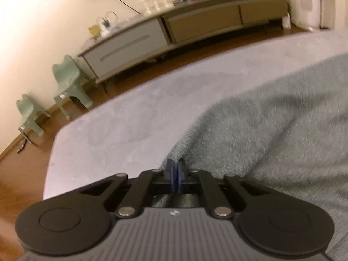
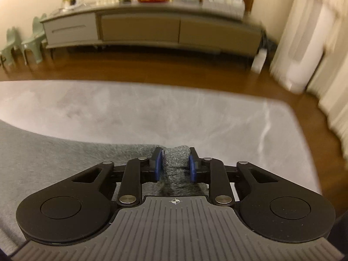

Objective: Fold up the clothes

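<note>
Both grippers gripped a grey fleece garment (image 1: 271, 130) over a pale mat (image 1: 130, 113)
Left gripper (image 1: 175, 169) pinched tight on its edge; right gripper (image 2: 175, 163) clamped a thick bunch

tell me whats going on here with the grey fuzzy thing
A person is working two handheld grippers on a fuzzy grey garment spread over a pale grey surface. The left gripper is pinched shut on an edge of the fabric. The right gripper has a bunched fold of it between its partly closed fingers. No finished fold shows yet.
</note>
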Demonstrator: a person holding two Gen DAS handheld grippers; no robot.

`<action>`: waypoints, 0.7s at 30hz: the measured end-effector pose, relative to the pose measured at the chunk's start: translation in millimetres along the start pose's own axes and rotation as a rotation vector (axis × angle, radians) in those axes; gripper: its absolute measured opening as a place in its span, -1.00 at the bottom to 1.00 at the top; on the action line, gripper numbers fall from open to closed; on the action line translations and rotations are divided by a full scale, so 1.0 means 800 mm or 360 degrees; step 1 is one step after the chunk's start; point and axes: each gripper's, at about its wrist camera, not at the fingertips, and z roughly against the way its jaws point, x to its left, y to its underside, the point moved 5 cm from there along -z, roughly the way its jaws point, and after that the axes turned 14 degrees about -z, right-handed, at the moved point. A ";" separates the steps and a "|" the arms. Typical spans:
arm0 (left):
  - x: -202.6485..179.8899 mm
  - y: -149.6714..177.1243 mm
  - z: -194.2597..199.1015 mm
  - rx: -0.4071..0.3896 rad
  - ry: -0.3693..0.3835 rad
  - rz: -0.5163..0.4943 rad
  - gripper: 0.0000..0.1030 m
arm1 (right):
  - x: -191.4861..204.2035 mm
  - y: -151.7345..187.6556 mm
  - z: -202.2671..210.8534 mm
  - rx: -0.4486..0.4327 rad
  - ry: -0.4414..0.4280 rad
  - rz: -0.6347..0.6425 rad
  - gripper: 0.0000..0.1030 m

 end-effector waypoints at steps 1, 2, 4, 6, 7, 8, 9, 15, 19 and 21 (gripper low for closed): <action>0.000 0.001 0.016 -0.0036 -0.0025 0.0011 -0.94 | -0.001 -0.004 0.030 -0.0091 -0.0008 0.0041 -0.58; -0.001 0.001 0.032 -0.0072 -0.0051 0.0022 -0.94 | -0.005 -0.001 0.068 -0.0193 -0.0027 0.0117 -0.58; -0.006 0.016 0.088 -0.0161 -0.0090 0.0030 -0.94 | -0.003 0.026 0.150 -0.0363 -0.0064 0.0315 -0.58; -0.026 0.058 0.166 -0.0207 -0.0050 -0.0020 -0.93 | 0.018 0.084 0.235 -0.0464 -0.0091 0.0552 -0.57; -0.038 0.087 0.199 -0.0191 -0.0013 -0.0053 -0.85 | 0.029 0.122 0.270 -0.0468 -0.0063 0.0656 -0.57; -0.049 0.119 0.222 -0.0124 0.0032 -0.0069 -0.79 | 0.033 0.161 0.295 -0.0443 -0.0024 0.0717 -0.53; -0.057 0.146 0.232 -0.0038 0.0083 -0.0071 -0.63 | 0.026 0.202 0.313 -0.0402 0.0023 0.0742 -0.49; -0.041 0.222 0.283 0.0154 0.0060 0.0278 -0.54 | -0.065 0.317 0.342 -0.0040 0.0215 0.0056 -0.04; -0.014 0.220 0.303 0.0104 0.0115 0.0689 -0.39 | -0.082 0.334 0.373 0.0010 0.0090 -0.0500 0.03; -0.016 0.218 0.303 0.0060 0.0246 0.0946 -0.32 | -0.084 0.336 0.383 0.0036 -0.0078 -0.0806 0.13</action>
